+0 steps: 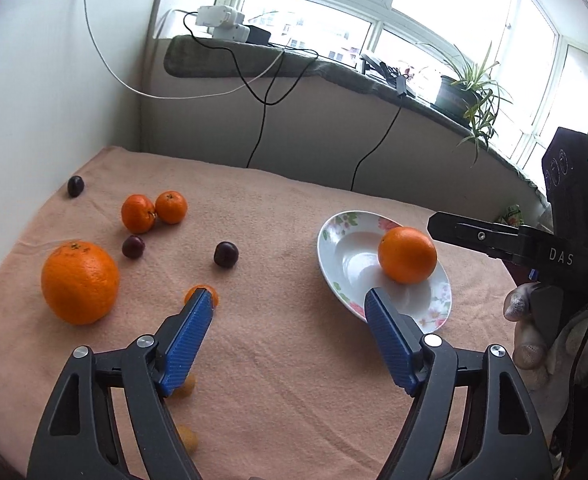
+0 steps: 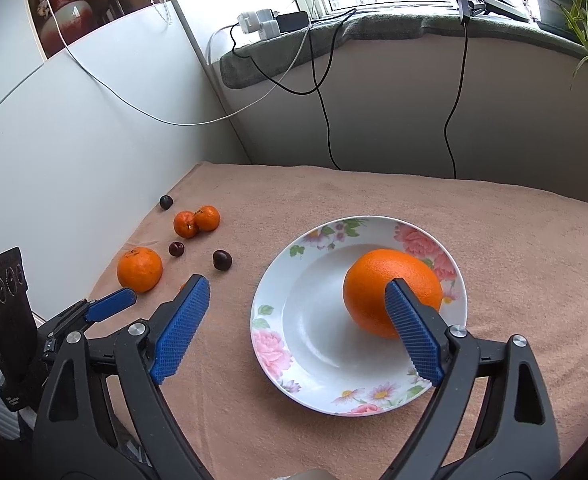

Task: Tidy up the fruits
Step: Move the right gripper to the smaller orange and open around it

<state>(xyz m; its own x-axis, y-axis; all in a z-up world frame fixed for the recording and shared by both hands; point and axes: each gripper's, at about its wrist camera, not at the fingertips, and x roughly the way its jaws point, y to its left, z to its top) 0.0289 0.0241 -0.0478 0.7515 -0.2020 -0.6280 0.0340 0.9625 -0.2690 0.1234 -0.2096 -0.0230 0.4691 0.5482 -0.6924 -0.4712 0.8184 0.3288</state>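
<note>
Orange (image 2: 389, 280) on floral plate (image 2: 294, 344), other fruits loose on cloth

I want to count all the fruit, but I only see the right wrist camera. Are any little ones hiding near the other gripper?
Observer: Yes. The left wrist view shows a small orange fruit peeking out behind one fingertip of the left gripper.
Child: Any more?
Observer: A second small fruit and a third small fruit lie nearer the camera, partly hidden by that same finger's arm.
Child: Is that gripper open?
Observer: Yes, its jaws stand wide apart with nothing between them.
</note>
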